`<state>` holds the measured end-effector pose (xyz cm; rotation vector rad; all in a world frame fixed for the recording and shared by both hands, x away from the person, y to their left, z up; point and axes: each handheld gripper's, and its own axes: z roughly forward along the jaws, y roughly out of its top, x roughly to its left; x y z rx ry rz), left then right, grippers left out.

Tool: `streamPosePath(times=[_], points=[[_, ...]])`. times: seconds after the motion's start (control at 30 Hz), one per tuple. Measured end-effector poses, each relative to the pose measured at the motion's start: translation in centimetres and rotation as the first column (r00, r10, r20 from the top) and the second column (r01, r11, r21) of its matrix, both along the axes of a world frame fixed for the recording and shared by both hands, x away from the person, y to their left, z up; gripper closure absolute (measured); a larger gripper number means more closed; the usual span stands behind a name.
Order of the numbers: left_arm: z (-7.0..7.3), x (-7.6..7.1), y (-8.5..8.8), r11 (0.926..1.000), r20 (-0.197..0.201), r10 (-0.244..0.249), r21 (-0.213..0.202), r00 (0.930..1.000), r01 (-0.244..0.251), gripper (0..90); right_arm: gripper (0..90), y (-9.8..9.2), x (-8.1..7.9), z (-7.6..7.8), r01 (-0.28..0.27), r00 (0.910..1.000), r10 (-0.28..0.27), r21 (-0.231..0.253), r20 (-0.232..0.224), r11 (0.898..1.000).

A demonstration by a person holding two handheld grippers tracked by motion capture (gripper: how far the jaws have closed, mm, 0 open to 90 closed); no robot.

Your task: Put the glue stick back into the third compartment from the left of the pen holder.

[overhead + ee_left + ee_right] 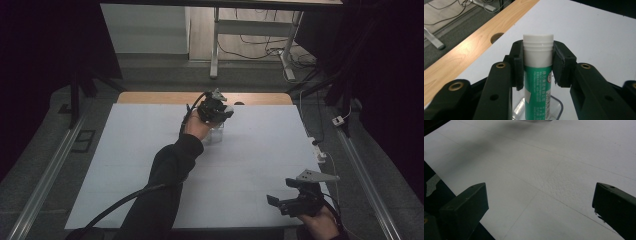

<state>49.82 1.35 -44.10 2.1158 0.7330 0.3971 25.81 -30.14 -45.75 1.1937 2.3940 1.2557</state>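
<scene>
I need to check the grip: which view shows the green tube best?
The left gripper view: the tube stands upright, its white cap clamped by the left gripper over a clear container. In the high view, hand and gripper cover it. The right gripper view looks at the table.

My right gripper [540,205] hangs over the white worktop [554,162] with its two black jaws standing wide apart, one at the lower left and one at the lower right, and nothing between them. The sheet below me is bare, crossed by faint straight seam lines, with a pebbled patch near its middle. At the left the worktop's edge drops into darkness.
</scene>
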Motion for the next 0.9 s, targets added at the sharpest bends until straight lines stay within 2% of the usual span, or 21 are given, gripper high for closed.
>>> streamPosePath(times=[0.2, 0.33, 0.4, 0.5, 0.6, 0.63, 0.77, 0.9], points=[[-0.1, -0.2, 0.8, 0.9998, -0.034, 0.02, 0.005, 0.9992, -0.02, 63.7, 0.0, 0.0, 0.0, 0.0, 0.001, 1.0, -0.001, -0.001, 0.001, 1.0], [-0.3, -0.5, 1.2, 0.9982, -0.03, 0.032, 0.051, 0.999, -0.031, 62.6, 0.0, 0.1, 0.0, 0.0, -0.001, 1.0, 0.001, -0.003, 0.002, 1.0], [-0.2, -0.6, 1.5, 0.9989, -0.026, 0.038, 0.03, 0.9989, -0.038, 60.9, 0.0, 0.1, 0.0, 0.0, -0.002, 1.0, 0.002, -0.004, 0.002, 1.0], [0.2, -0.8, 1.9, 0.9987, -0.041, 0.051, -0.005, 0.9979, -0.051, 55.1, 0.0, 0.1, 0.1, 0.0, -0.002, 1.0, 0.002, -0.004, 0.002, 1.0], [0.7, -1.0, 2.3, 0.9986, -0.048, 0.051, -0.012, 0.9975, -0.052, 49.8, 0.0, 0.1, 0.1, 0.0, -0.002, 1.0, 0.002, -0.005, 0.003, 1.0], [0.8, -1.1, 2.4, 0.9985, -0.06, 0.048, -0.023, 0.9971, -0.049, 47.3, 0.0, 0.1, 0.1, 0.0, -0.001, 1.0, 0.001, -0.005, 0.003, 1.0], [1.3, -1.5, 3.0, 0.9976, -0.09, 0.062, -0.025, 0.994, -0.065, 39.1, 0.0, 0.1, 0.1, 0.0, -0.002, 1.0, 0.002, -0.005, 0.003, 1.0], [1.7, -2.2, 3.7, 0.9972, -0.113, 0.059, -0.039, 0.9918, -0.063, 27.2, 0.0, 0.2, 0.1, 0.0, -0.001, 1.0, 0.001, -0.007, 0.002, 1.0]])
